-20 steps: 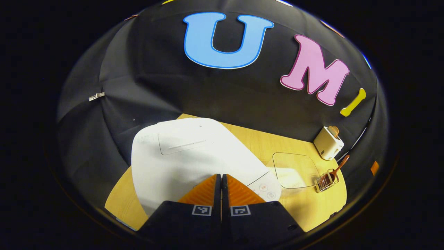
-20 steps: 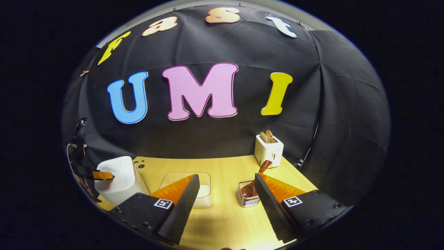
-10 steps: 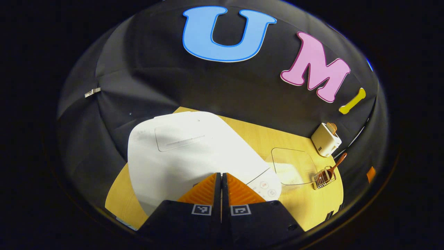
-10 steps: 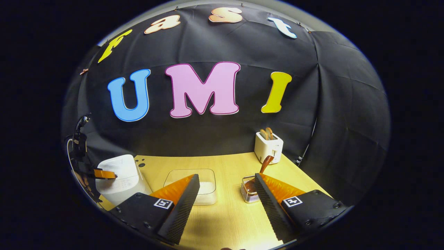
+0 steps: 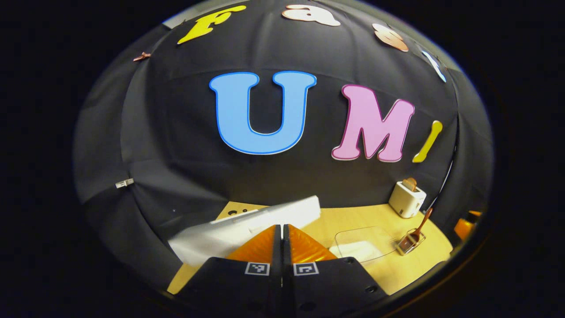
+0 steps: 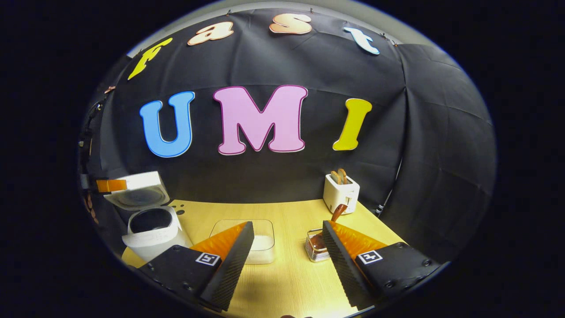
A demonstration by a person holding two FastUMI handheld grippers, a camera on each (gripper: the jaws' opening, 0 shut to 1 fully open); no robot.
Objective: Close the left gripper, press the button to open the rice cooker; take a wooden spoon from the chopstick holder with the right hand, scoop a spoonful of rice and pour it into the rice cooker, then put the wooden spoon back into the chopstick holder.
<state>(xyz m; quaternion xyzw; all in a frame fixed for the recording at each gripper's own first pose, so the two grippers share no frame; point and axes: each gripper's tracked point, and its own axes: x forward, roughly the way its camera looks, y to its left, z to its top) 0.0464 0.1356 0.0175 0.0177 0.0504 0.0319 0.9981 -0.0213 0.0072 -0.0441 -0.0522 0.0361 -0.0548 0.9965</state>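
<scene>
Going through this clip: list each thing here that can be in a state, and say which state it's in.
Rice cooker: open, lid raised.
Left gripper: shut, holding nothing.
Right gripper: open, holding nothing.
Wooden spoon: standing in the chopstick holder.
Rice container: uncovered, rice inside.
Toaster: two slices sticking up.

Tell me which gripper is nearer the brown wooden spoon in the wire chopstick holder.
Right. The right gripper is open, its right finger just beside the wooden spoon in the chopstick holder. The left gripper is shut, across the table by the open white rice cooker.
</scene>
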